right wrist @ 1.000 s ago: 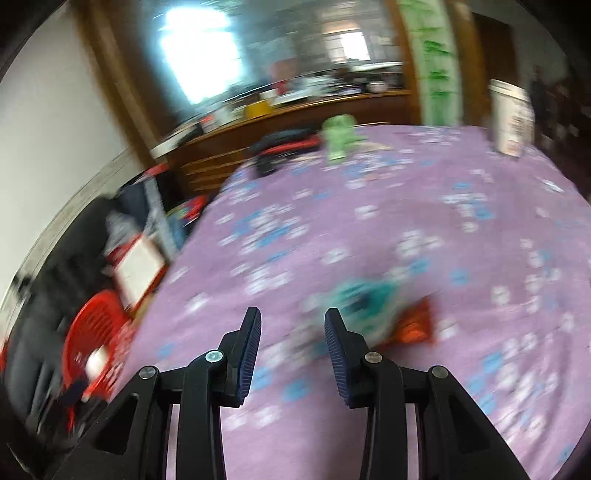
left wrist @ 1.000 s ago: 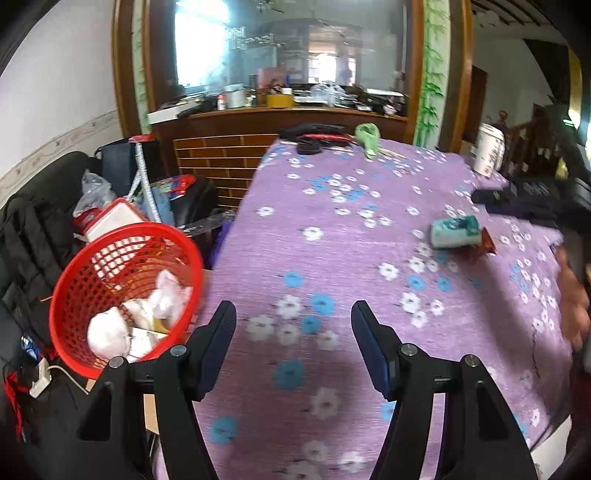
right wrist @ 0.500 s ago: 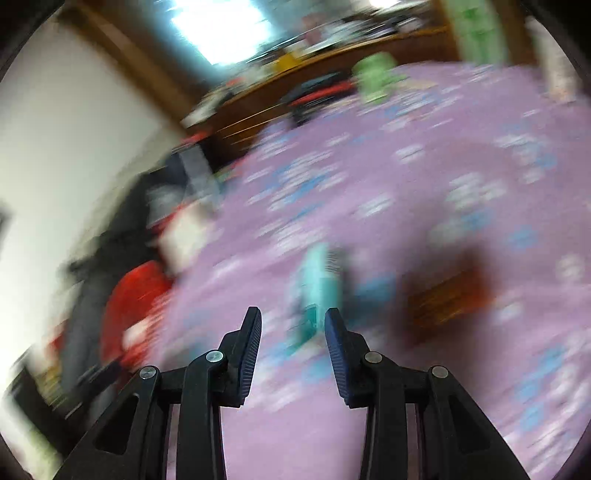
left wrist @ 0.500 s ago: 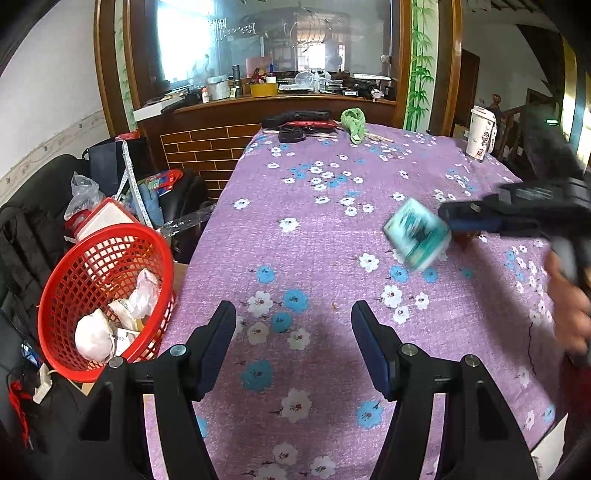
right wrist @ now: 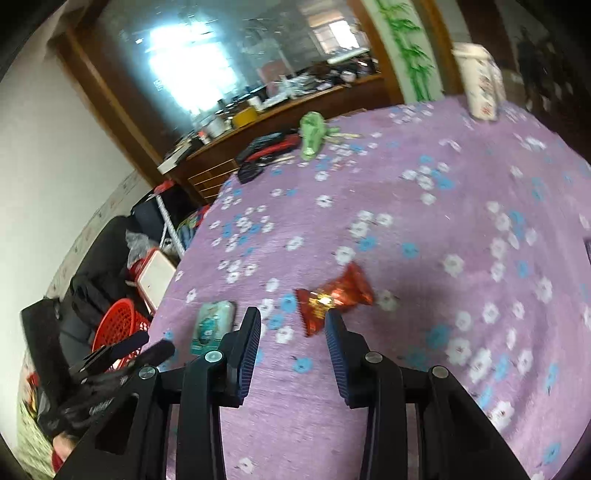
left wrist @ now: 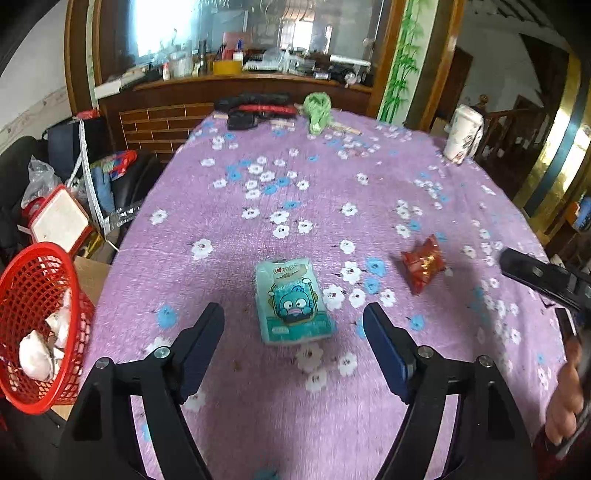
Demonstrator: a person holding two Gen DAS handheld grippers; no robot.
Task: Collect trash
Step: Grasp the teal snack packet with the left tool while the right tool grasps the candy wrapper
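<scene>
Teal tissue pack (left wrist: 291,301) shows a cartoon face; lettering unreadable.

Daylight enters through the bright glass panel (left wrist: 166,33) behind the wooden counter, blown out to white in both views. The purple flower-printed tablecloth (left wrist: 332,206) is evenly lit, with soft shadows near its right edge. The left wrist view is sharp at centre; the right wrist view shows motion blur, strongest on the white printed cup (right wrist: 480,83) at the far right corner. Fisheye curvature bends all edges, and dark vignetting fills the corners.
</scene>
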